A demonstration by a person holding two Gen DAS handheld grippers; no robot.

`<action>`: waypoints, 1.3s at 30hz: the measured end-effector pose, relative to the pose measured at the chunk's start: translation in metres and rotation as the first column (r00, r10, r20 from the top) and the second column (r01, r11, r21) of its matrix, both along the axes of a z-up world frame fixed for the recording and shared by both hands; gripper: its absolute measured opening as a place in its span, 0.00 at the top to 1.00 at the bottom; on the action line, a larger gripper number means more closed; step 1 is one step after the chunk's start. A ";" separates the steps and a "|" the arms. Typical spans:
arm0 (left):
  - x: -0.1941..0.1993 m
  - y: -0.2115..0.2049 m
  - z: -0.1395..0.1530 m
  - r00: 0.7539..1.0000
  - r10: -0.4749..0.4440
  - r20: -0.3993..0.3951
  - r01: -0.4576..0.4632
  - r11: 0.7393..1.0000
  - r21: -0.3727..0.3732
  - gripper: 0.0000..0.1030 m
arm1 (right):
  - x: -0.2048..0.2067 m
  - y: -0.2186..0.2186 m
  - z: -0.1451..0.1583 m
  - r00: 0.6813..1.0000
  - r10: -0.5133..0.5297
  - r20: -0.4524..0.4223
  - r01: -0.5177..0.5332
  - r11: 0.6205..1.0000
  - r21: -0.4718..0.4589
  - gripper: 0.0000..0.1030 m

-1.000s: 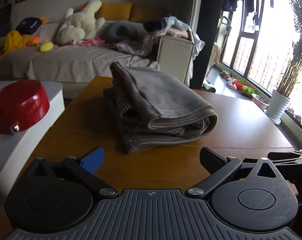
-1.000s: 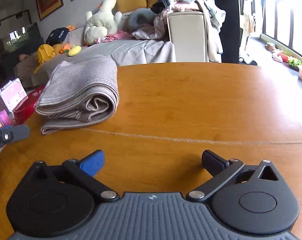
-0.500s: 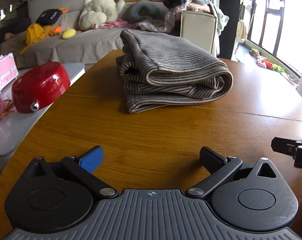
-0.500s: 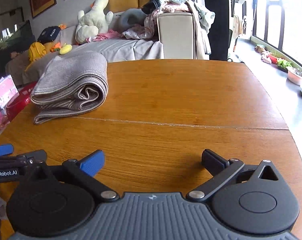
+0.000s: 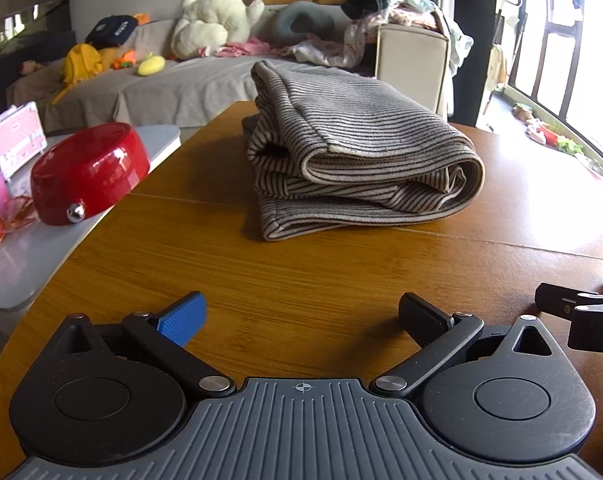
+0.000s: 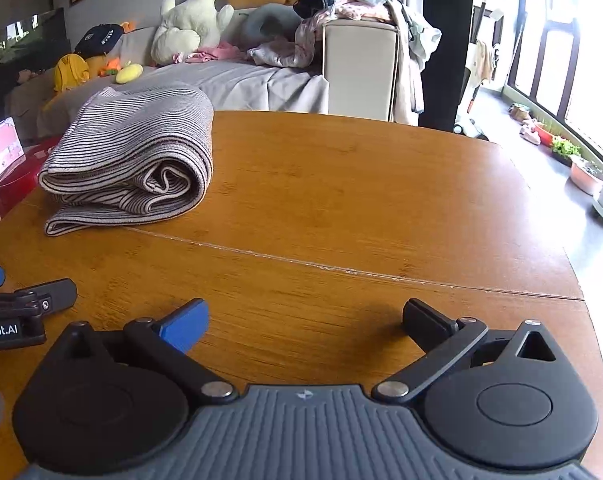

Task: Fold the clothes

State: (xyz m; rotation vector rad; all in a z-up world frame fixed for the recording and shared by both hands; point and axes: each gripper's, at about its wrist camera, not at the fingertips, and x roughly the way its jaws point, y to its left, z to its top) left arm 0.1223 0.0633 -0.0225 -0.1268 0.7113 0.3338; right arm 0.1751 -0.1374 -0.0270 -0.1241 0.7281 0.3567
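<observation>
A beige garment with thin dark stripes (image 5: 353, 156) lies folded in a thick bundle on the wooden table (image 5: 301, 272). The right wrist view shows the same garment (image 6: 137, 160) at the far left of the table (image 6: 381, 208). My left gripper (image 5: 301, 316) is open, low over the table's near edge, well short of the bundle, with nothing between its fingers. My right gripper (image 6: 305, 320) is open too, empty, to the right of the left one. Each gripper's tip shows at the edge of the other's view.
A red round box (image 5: 89, 172) and pink cases (image 5: 13, 140) sit on a grey side table (image 5: 33, 264) at the left. Behind the table stands a sofa (image 5: 189, 84) with plush toys and a heap of loose clothes (image 6: 353, 12). A window and floor plants are at the right.
Both grippers have drawn back toward the near edge of the table, away from the folded garment. They stay open and empty, and the garment lies still.
</observation>
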 end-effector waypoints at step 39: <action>-0.001 -0.002 0.000 1.000 0.001 0.000 -0.001 1.000 0.002 0.00 | 0.001 -0.003 0.000 1.000 -0.005 0.000 0.005 1.000 0.002 0.00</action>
